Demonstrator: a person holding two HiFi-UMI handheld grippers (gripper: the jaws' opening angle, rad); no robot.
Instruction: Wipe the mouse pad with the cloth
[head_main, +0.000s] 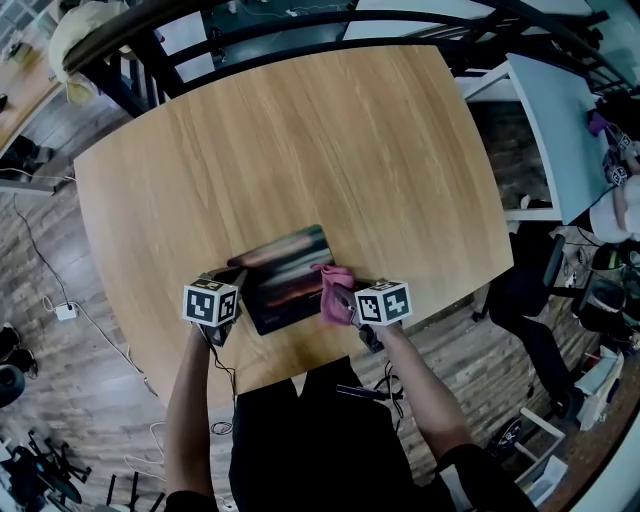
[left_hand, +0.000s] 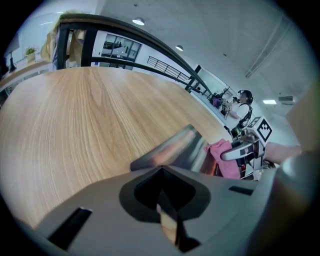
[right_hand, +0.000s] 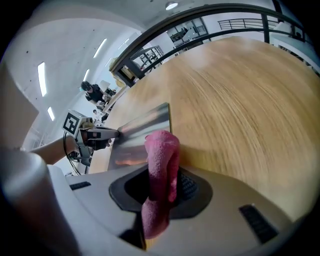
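Cloth (right_hand: 161, 165): pink, and it's clamped between the closed jaws of the right gripper (head_main: 345, 298), with a fold poking up past the tips. It sits at the right short edge of the mouse pad (head_main: 285, 272), down by the near corner.
Left gripper (head_main: 236, 278): jaws drawn together, with nothing showing between them. The tip is right at the pad's left corner. Whether it pins the pad or only touches it, I can't tell.
Pad: dark and glossy, lying flat, caught between the two grippers.
Long axis: runs left to right across the person, the right end angled slightly farther away.
Which way the work lies: from the cloth, nearly the whole pad stretches to the left and a little ahead. So I'd say the stroke to come is a leftward drag along that long axis, toward the left gripper.
Nearer hand: the right one. It has the cloth at the pad's edge, while the left sits at the opposite end and looks placed to steady it.
Table (head_main: 300, 130): pale wood running on well beyond the pad's far edge.
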